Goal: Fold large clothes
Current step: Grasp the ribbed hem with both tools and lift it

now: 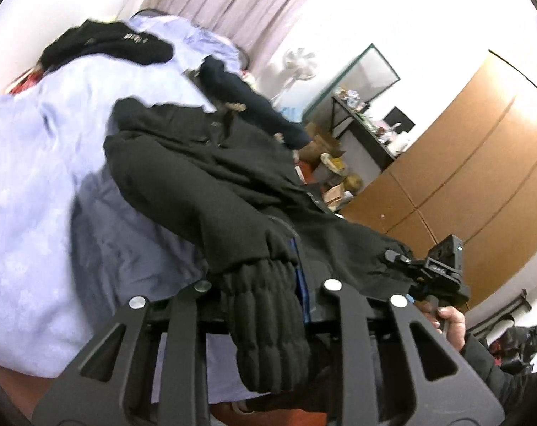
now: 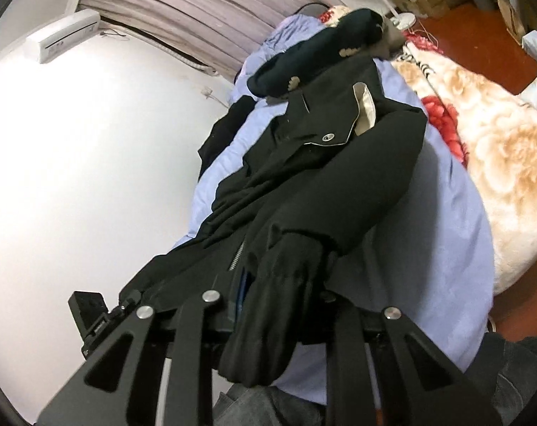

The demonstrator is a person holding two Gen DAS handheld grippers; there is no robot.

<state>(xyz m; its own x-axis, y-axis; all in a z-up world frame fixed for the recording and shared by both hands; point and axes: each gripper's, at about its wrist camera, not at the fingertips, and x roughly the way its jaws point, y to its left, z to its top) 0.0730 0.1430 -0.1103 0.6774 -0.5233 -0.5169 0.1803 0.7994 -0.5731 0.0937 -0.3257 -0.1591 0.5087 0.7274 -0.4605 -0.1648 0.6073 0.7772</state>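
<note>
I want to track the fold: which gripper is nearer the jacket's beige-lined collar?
Neither clearly: the left gripper and right gripper each grip a cuff at the black jacket near end, far from the collar.

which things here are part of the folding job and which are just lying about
Part of the job:
- black jacket
- its cuffs, one in the left tongs, one in the right tongs
- lilac bedsheet it lies on

Just lying about:
- dark navy garment
- floral blanket
- fan
- cluttered shelf
</note>
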